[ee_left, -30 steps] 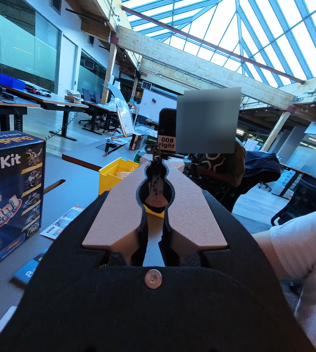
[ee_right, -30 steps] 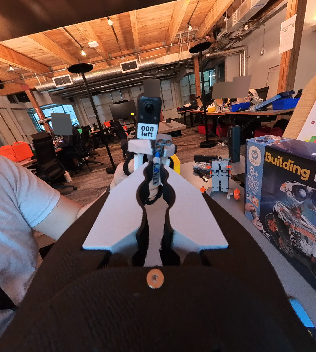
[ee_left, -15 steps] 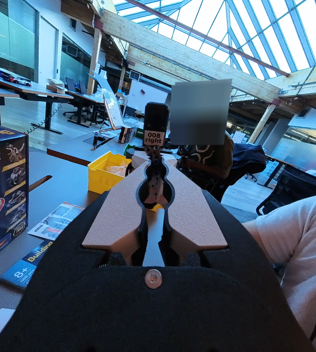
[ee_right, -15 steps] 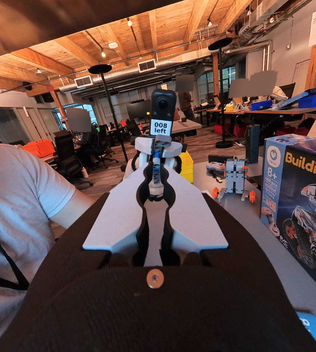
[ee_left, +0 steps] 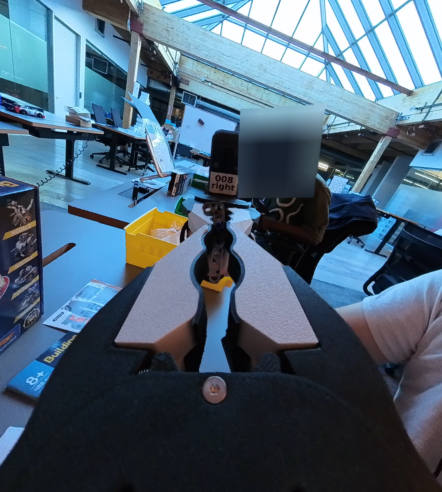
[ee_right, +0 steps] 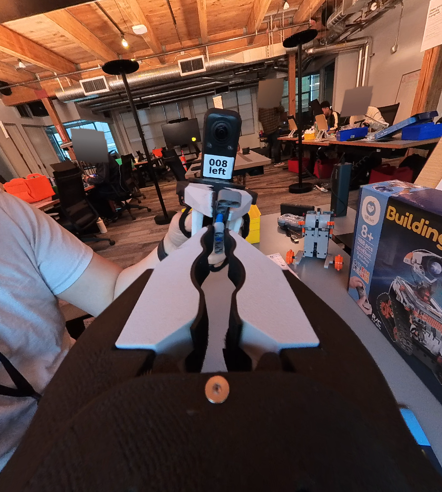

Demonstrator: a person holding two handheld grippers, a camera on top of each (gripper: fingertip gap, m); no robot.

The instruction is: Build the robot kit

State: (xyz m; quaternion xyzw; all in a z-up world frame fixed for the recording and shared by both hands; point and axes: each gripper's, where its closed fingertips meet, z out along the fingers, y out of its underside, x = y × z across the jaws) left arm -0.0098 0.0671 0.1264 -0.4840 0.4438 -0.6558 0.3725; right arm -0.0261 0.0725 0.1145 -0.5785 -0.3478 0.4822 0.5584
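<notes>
My left gripper (ee_left: 215,231) is shut on a grey perforated beam (ee_left: 215,259) that stands up between its fingers. My right gripper (ee_right: 218,231) is shut on a small grey piece with a blue pin (ee_right: 218,241). The two grippers point at each other, tip to tip, above the grey table (ee_left: 86,239). The right gripper (ee_left: 218,221) shows just beyond the beam in the left wrist view. In the right wrist view the left gripper (ee_right: 221,210) shows with the beam's end (ee_right: 229,198) just above the blue pin. I cannot tell whether the two pieces are joined.
A yellow bin (ee_left: 148,239) stands on the table behind the grippers. A dark blue kit box (ee_left: 4,266) (ee_right: 414,266), a leaflet (ee_left: 81,306) and a blue booklet (ee_left: 41,372) lie alongside. A small grey model with orange wheels (ee_right: 315,239) stands by the box. A white-sleeved arm (ee_right: 28,253) is close. Only a small space, under 4 cm, lies between the two pairs of fingers.
Both grippers stay shut and tip to tip. Both views have swayed a little sideways and back; the held pieces keep their places between the fingers.
</notes>
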